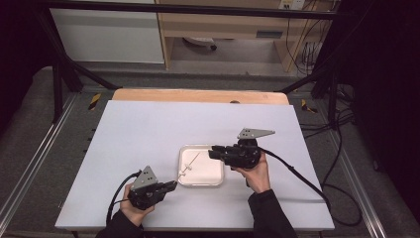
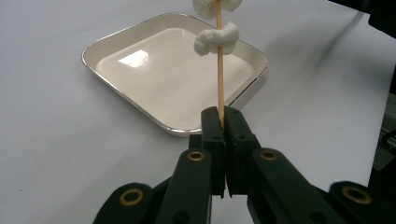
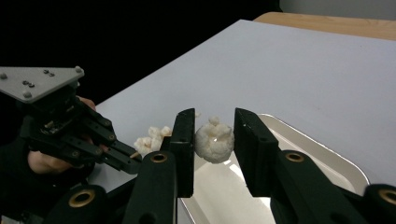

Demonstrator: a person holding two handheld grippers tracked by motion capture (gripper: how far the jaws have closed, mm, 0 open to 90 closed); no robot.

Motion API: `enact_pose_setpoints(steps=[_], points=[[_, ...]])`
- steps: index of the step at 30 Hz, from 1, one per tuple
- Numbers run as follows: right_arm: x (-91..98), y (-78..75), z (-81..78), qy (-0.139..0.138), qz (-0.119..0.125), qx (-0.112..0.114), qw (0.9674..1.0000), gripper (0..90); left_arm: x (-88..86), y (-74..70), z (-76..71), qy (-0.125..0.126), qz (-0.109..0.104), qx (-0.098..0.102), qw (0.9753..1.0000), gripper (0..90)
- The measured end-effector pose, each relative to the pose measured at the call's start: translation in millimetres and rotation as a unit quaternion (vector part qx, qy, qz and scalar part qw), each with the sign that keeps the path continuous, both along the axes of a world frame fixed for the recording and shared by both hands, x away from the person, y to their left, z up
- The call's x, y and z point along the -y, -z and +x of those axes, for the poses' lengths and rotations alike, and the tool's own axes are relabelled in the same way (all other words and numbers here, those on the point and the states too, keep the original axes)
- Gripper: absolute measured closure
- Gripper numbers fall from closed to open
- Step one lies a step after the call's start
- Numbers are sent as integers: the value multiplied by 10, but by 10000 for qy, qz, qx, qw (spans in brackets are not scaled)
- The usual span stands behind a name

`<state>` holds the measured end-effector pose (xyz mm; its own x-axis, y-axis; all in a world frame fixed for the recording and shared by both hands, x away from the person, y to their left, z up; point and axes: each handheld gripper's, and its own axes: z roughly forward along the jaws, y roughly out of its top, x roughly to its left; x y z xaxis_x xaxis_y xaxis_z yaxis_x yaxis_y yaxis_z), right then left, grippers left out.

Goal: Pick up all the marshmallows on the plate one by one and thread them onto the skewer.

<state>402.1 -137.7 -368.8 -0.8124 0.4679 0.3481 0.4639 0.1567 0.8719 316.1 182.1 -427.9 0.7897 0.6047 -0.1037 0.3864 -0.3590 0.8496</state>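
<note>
My left gripper (image 2: 223,122) pinches a wooden skewer (image 2: 219,70) threaded with white puffs (image 2: 216,38), slanting over the white tray (image 1: 214,177). Beyond, my right gripper (image 3: 213,135) grips a puffy white ball (image 3: 214,142) above that tray; bare white tabletop (image 1: 148,124) surrounds it.

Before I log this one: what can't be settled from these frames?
- Skewer tip: cut off by the top edge, left gripper view.
- Popcorn piece between the right gripper jaws: pad contact unclear, right gripper view.
- Pieces on the skewer: too small to count, high view.
</note>
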Motion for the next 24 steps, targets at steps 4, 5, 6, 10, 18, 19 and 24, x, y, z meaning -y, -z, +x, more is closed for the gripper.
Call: enact_pose_setpoints(steps=[4,5,6,10,18,19,24], points=[[-6,-8,5,-40,203,-49,9998,699,9,-7,-11,15,-54,47,10000,882],[-10,-9,7,-41,260,-71,9996,699,10,-9,-13,23,-71,55,10000,882],[-14,-8,12,-51,313,-85,9995,698,12,-11,-15,33,-80,67,9999,882],[-29,0,41,-41,522,-165,9985,698,20,-21,-27,50,-106,123,9999,882],[-73,40,82,-85,792,-365,9962,698,25,-26,-31,53,-124,156,9998,882],[-82,43,84,-90,806,-400,9959,699,25,-26,-33,51,-122,159,9998,882],[-126,63,96,-172,850,-466,9951,699,23,-29,-34,56,-128,178,9997,882]])
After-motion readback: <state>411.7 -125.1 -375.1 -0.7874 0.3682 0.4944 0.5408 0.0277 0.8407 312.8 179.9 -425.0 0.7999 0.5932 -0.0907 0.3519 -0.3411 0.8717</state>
